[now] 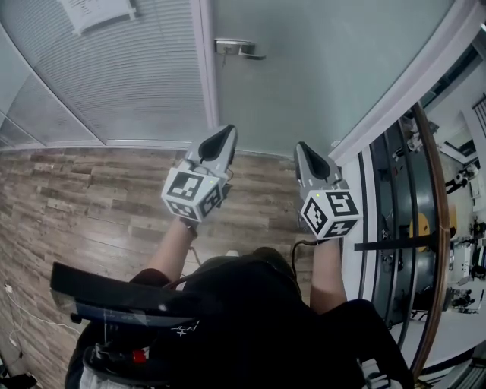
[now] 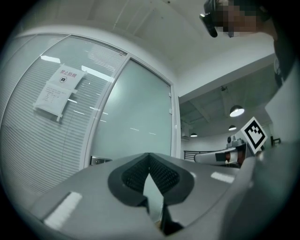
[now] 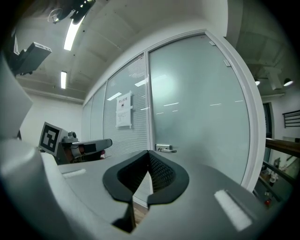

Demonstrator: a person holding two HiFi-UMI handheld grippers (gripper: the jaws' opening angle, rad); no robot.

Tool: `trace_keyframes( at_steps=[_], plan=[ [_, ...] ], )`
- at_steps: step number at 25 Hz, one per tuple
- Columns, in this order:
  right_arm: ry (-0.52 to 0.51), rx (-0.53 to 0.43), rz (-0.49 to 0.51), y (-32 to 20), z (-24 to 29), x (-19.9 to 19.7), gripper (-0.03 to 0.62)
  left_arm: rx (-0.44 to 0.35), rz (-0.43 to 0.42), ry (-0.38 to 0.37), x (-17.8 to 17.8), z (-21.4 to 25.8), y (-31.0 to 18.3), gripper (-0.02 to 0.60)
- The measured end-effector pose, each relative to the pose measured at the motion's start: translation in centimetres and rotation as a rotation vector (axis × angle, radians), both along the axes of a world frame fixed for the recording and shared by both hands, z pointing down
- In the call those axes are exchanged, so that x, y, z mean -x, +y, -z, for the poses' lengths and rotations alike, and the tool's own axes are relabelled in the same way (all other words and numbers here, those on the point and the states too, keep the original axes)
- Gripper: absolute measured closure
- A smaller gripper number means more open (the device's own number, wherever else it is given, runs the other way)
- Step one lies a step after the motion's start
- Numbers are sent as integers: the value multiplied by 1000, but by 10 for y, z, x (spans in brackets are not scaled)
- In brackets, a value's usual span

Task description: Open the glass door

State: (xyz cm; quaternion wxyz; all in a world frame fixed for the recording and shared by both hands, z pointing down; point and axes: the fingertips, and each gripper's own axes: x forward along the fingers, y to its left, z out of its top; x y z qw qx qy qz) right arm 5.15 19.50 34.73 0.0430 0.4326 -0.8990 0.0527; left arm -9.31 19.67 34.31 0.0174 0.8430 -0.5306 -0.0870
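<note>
Person's dark top (image 1: pixel 250 304) fills the bottom of head view, forearms out ahead

**Grippers:** left gripper (image 1: pixel 225 133) and right gripper (image 1: pixel 303 148) both held roughly level, below the handle (image 1: pixel 239 49) in head view and well apart from it. Left gripper view: fingers (image 2: pixel 161 176) closed tip to tip, nothing btwn them. Right gripper view: fingers (image 3: pixel 159 173) also closed, empty. Neither touches anything.

**Task item:** glass door (image 1: pixel 304 68) is the frosted pane right of the handle. It looks shut, flush w/ its frame. Lever handle sits at the pane's left edge, horizontal, not pressed.

**Progress (judgement):** nil done. Approach only. Left to do: close the gap to the handle, get on the lever, press it, swing the door. Which gripper takes it, and whether the door pushes or pulls, can't be told.

**Surface:** floor (image 1: pixel 83 205) below the handle is wood-look plank, grey-brown. No worktop present.

**Room:**
- Just left of handle: white frame post (image 1: pixel 205 68).
- Further left: blinds panel (image 1: pixel 129 68) w/ a notice sheet (image 1: pixel 99 11) fixed on it, print too small to read.
- Well right of handle: railing (image 1: pixel 437 228) w/ wooden top rail. Items beyond it too blurred to ID.
- Ceiling lights (image 3: pixel 72 33) on, interior evenly lit
</note>
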Motion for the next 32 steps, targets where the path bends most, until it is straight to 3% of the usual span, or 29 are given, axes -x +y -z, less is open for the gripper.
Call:
trace_keyframes(
  at_steps=[18, 32],
  plan=[
    [20, 23, 48, -40, -12, 21, 592, 38, 48, 36, 30, -18, -29, 581],
    [15, 27, 148, -127, -8, 8, 592, 46, 96, -4, 5, -11, -107, 581]
  ],
)
